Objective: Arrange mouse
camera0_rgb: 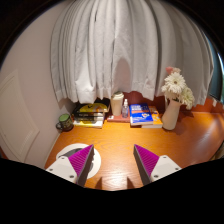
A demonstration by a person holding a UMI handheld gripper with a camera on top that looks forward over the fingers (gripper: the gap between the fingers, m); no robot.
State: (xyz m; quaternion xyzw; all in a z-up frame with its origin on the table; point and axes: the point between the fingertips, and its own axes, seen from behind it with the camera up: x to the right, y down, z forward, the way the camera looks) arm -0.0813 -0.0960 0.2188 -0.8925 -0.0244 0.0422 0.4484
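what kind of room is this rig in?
Likely a home desk by a window: a wooden table, white curtains, stacked books and a vase of flowers. The gripper is open, holding nothing.

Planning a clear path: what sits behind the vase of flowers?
Behind the tan vase of pale flowers hangs a white sheer curtain; the wall beyond is covered. The open gripper hovers over the wooden table.

Glossy wooden table [125, 140], sheer cloth curtains [110, 50], matt ceramic vase [171, 113], paper books [144, 115]

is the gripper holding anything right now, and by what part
Nothing is held. The gripper has its jaws open with only bare wooden table between them.
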